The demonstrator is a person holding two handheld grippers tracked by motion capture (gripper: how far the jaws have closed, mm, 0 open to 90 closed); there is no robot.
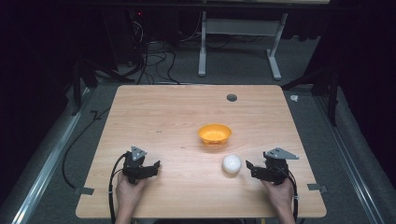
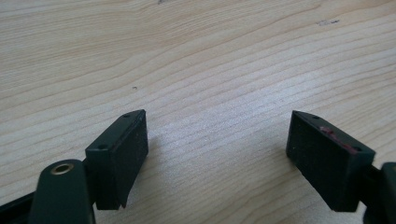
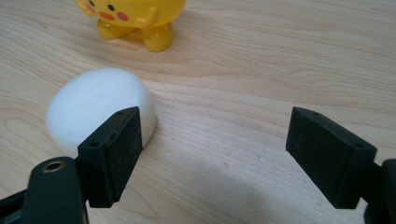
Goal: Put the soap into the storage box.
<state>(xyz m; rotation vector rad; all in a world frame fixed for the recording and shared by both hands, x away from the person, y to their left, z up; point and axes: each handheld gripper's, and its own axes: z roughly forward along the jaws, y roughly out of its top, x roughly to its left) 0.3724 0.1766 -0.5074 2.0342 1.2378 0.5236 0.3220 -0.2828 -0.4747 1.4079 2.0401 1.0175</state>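
Observation:
An orange-yellow bowl (image 1: 214, 133) stands right of the table's middle. In the right gripper view the bowl (image 3: 135, 18) shows small feet and a painted face. A white rounded object (image 1: 231, 164) lies on the wood just in front of it. My right gripper (image 1: 249, 169) sits close to the right of the white object, jaws open. In its own view the white object (image 3: 98, 105) lies behind and outside the left jaw, and nothing is between the jaws of the right gripper (image 3: 212, 140). My left gripper (image 1: 156, 168) rests open at the front left over bare wood (image 2: 217, 140).
The wooden table (image 1: 163, 116) has a round grey cable hole (image 1: 231, 97) near its far edge. Cables trail from both grippers off the front edge. Beyond the table are a grey floor, loose cables and a white desk frame (image 1: 238, 28).

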